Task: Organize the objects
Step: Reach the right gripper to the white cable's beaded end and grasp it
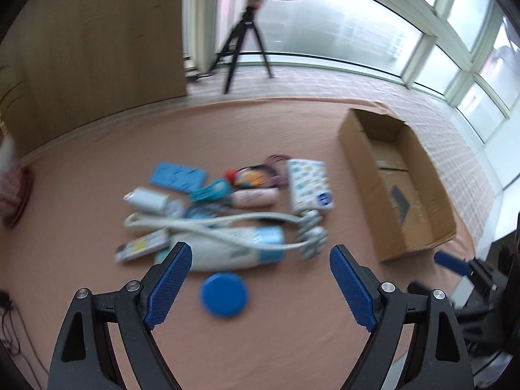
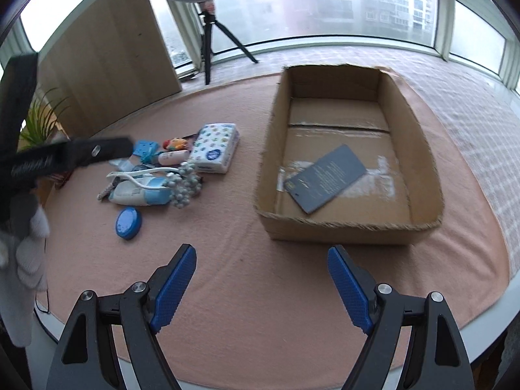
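A pile of small objects lies on the pink cloth: a blue round tin [image 1: 225,294] [image 2: 128,222], a white and blue bottle [image 1: 234,252] [image 2: 139,195], a white roller massager [image 1: 310,237] [image 2: 185,187], a tissue pack [image 1: 310,184] [image 2: 215,152], a pink tube [image 1: 255,197] and a blue card [image 1: 178,177]. An open cardboard box [image 1: 395,180] [image 2: 349,224] holds a dark booklet [image 2: 326,177]. My left gripper [image 1: 260,284] is open and empty above the tin. My right gripper [image 2: 261,287] is open and empty before the box.
A tripod [image 1: 243,48] [image 2: 211,42] with a ring light stands beyond the table by the windows. A wooden panel [image 1: 97,48] is at the back left. A plant [image 2: 42,120] stands at the left. The table's front edge [image 2: 487,312] is near.
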`<state>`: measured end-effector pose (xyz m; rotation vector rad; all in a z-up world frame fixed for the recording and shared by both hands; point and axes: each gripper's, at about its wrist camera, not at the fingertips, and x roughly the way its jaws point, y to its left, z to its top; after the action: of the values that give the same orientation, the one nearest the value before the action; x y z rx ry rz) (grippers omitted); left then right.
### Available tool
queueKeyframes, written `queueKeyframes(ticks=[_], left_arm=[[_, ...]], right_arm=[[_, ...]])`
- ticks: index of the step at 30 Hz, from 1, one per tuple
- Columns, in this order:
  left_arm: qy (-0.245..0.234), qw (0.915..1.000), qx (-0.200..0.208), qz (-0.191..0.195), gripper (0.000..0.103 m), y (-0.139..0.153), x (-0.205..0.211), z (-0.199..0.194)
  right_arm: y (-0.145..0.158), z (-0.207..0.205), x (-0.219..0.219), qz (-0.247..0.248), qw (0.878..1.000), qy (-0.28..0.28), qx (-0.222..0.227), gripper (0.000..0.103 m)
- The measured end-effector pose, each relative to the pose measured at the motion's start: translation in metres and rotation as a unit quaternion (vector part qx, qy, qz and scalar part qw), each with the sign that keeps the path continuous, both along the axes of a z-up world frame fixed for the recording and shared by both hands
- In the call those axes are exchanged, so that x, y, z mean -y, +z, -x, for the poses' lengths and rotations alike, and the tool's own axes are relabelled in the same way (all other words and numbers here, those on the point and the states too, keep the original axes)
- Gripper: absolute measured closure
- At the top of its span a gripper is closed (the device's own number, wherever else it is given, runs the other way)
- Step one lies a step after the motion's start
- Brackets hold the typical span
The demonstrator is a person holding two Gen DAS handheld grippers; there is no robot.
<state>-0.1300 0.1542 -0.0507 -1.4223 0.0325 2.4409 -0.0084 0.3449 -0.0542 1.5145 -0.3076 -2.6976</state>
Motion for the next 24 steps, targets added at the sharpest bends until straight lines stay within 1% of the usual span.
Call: queueKeyframes(ticks=[3,7,9,11,12,14,19,21,23,24], left_arm=[[0.04,0.9992,0.006,-0.006,0.014,-0.004,0.042,-0.014],[0.073,0.9972,0.013,-0.003,0.014,-0.008,0.075,-0.027],[0.09,0.9955,0.023,-0.015,0.014,-0.012,0.095,-0.032],[0.1,0.9945,0.027,-0.018,0.014,-0.016,0.104,-0.036],[0.104,0.9939,0.029,-0.018,0.014,-0.018,0.109,-0.038],[0.111,0.993,0.034,-0.022,0.014,-0.022,0.117,-0.041],[0.125,0.9908,0.044,-0.03,0.014,-0.033,0.129,-0.042],[0.125,0.9905,0.045,-0.032,0.014,-0.034,0.129,-0.041],[0.126,0.9905,0.045,-0.033,0.015,-0.035,0.13,-0.041],[0.126,0.9903,0.045,-0.036,0.014,-0.035,0.131,-0.041]], right_arm=[[0.003,0.014,0.017,-0.007,1.0,0.023,-0.005,0.023],[0.006,0.034,0.039,-0.017,0.998,0.052,-0.014,0.023],[0.003,0.049,0.051,-0.007,0.997,0.077,-0.008,0.023],[-0.003,0.064,0.059,0.016,0.995,0.096,0.01,0.023],[-0.006,0.073,0.065,0.02,0.995,0.099,0.014,0.023],[-0.009,0.087,0.072,0.018,0.994,0.104,0.019,0.023],[-0.014,0.129,0.098,0.031,0.989,0.142,0.034,0.023],[-0.018,0.147,0.112,0.021,0.985,0.164,0.045,0.024],[-0.03,0.166,0.122,0.028,0.981,0.176,0.075,0.038],[-0.037,0.173,0.124,0.037,0.98,0.174,0.091,0.051]])
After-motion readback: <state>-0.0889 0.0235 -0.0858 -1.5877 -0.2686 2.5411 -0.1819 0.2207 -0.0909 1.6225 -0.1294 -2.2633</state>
